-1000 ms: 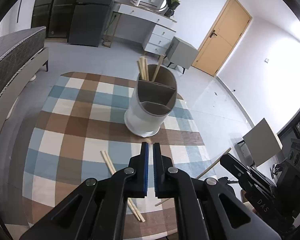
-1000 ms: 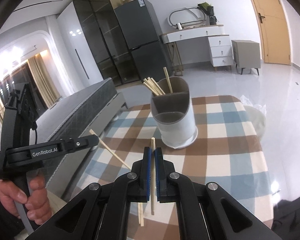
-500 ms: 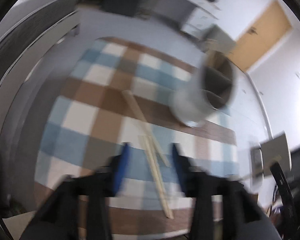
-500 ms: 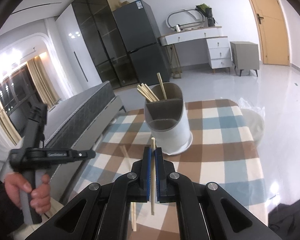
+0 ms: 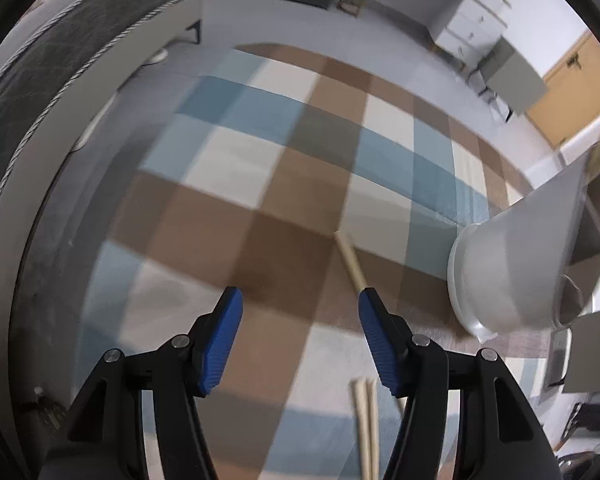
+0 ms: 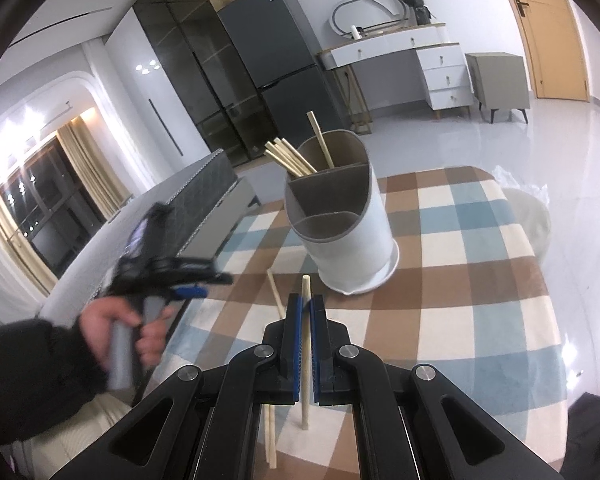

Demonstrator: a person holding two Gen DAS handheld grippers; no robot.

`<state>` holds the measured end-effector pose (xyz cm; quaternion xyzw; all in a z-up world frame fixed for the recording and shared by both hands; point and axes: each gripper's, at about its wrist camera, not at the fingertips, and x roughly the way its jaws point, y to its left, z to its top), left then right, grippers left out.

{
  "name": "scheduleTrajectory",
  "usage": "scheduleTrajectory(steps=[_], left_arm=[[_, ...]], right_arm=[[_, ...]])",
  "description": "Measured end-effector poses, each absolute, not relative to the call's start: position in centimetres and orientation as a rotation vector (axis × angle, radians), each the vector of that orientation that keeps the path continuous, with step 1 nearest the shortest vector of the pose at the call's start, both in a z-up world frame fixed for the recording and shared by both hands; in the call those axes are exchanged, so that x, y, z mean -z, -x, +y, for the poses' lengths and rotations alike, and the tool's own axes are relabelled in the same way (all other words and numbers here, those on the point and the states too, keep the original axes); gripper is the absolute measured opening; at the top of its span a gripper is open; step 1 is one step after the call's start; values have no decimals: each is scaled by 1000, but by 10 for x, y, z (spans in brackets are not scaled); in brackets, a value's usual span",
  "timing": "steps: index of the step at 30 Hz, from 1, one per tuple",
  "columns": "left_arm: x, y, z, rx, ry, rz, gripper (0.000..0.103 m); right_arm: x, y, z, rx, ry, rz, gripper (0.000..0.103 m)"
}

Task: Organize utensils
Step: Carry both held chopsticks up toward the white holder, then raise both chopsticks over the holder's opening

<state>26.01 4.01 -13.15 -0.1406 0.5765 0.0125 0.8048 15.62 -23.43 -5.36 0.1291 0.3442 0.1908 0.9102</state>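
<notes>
A white utensil holder [image 6: 340, 232] with grey compartments stands on the checked tablecloth [image 6: 460, 240]; several chopsticks [image 6: 292, 156] lean in its back compartment. My right gripper [image 6: 306, 300] is shut on one chopstick [image 6: 306, 344], just short of the holder's base. My left gripper [image 5: 299, 296] points steeply down at the cloth with its jaws opening and nothing between the pads. A loose chopstick [image 5: 352, 260] runs up to its right finger, and a pair [image 5: 366, 420] lies lower down. The holder [image 5: 512, 264] is at the right of this view. A hand [image 6: 112, 332] carries the left gripper [image 6: 212, 285].
A grey bed [image 5: 40, 80] runs close along the table's left edge. A dark fridge [image 6: 276, 60], a white dresser [image 6: 412, 56], a grey cabinet [image 6: 496, 76] and a wooden door [image 6: 556, 32] stand at the back. A white round object [image 6: 528, 216] sits past the table's right edge.
The left gripper has gone from shut to open, tipped downward and swung left over the cloth, away from the holder. The right gripper keeps its chopstick and has edged slightly nearer the holder.
</notes>
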Motion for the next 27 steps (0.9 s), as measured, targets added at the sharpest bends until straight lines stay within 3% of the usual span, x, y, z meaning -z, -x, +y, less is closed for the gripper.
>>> scheduleTrajectory(steps=[10, 12, 15, 19, 27], left_arm=[[158, -301, 10, -152, 160, 1264, 53], [157, -301, 6, -175, 155, 1255, 45], [152, -303, -3, -154, 160, 1254, 5], [147, -298, -6, -100, 206, 1255, 2], [88, -255, 10, 7, 340, 1178, 2]], right_arm=[[57, -159, -244, -400, -330, 722, 3], [56, -158, -244, -406, -335, 719, 3], [52, -157, -244, -412, -339, 707, 3], [51, -157, -246, -405, -344, 699, 3], [46, -150, -244, -386, -320, 666, 3]])
